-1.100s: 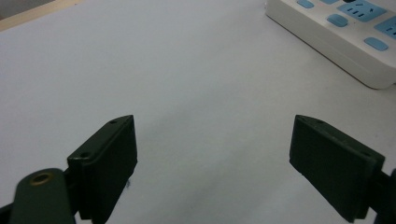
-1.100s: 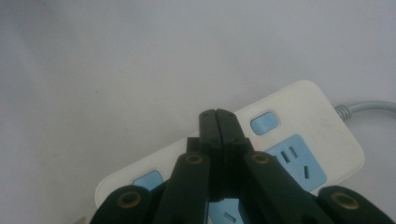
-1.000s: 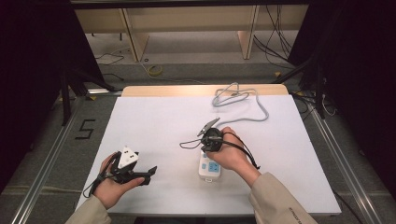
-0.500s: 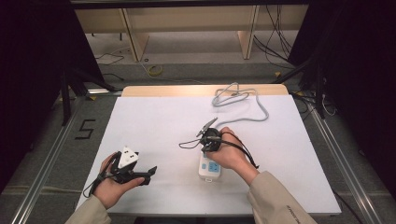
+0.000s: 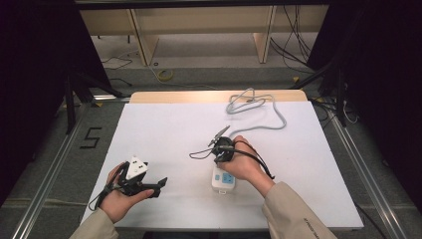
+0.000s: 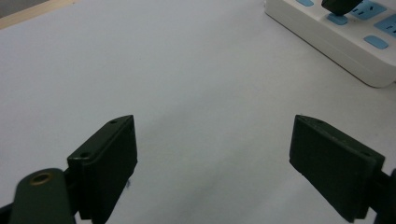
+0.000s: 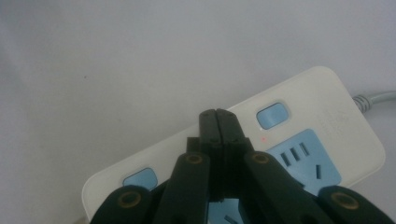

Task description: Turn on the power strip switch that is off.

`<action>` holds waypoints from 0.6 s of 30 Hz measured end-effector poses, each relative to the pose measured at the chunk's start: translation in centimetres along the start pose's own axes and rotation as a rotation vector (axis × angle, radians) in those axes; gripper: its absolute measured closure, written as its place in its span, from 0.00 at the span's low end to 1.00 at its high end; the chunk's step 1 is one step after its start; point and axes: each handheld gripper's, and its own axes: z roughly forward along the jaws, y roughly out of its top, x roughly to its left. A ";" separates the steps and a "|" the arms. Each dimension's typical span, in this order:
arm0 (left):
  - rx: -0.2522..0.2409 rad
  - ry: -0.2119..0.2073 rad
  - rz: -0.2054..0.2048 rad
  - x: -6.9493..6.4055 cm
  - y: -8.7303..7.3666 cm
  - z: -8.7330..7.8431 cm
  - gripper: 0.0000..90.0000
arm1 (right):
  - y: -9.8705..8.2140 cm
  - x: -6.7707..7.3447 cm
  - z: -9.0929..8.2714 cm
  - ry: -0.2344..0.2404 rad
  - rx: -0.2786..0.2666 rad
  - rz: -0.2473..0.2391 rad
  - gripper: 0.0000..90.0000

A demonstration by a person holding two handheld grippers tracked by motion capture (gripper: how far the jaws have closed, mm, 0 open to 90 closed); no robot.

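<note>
presently right gripper (image 7: 218, 114) jaws pressed together, tip down on white power strip (image 7: 322, 100) between blue buttons (image 7: 272, 115), likely pushing switch; small red light beside tip. strip lies near table (image 5: 164, 129) front edge, grey cord (image 5: 268, 112) trailing away. left gripper (image 6: 212, 154) jaws apart, idle over bare table.

High view overhead, gripper views close, sharing power strip (image 5: 223, 179)

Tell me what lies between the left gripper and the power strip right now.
Only bare white table. In the left gripper view the open left gripper faces the power strip across empty surface; the high view shows the same gap.
</note>
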 end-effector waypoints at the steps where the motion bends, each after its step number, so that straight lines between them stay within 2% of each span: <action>1: 0.000 -0.001 0.001 0.0 0.0 0.0 0.16 | 0.0 0.0 0.0 0.000 0.002 0.000 1.00; 12: 0.000 0.001 0.000 0.0 0.0 0.0 0.16 | 0.2 0.3 0.1 -0.017 0.020 -0.019 1.00; 18: 0.000 0.001 -0.002 0.0 0.0 0.0 0.16 | 0.3 0.4 0.2 -0.023 0.026 -0.005 1.00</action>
